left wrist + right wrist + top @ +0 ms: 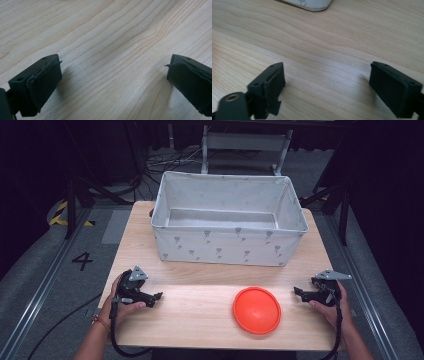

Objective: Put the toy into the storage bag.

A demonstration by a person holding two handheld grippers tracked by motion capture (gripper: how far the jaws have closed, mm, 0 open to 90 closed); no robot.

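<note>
An orange round disc (256,310) lies flat on the wooden table (200,315), near its front edge and right of centre. Behind it stands a white fabric bin (229,242) with a grey pattern, open on top and showing nothing inside. My left gripper (159,296) rests at the table's front left, jaws pointing right, well apart from the disc. My right gripper (296,292) sits at the front right, jaws pointing left, a short way right of the disc. In the left gripper view my left gripper (113,72) stands open over bare wood. My right gripper (328,75) is open too.
The bin's corner (312,5) shows at the top of the right gripper view. Bare wood lies between the bin's front wall and the disc. Around the table are grey floor, cables (165,162) and dark stands (72,200).
</note>
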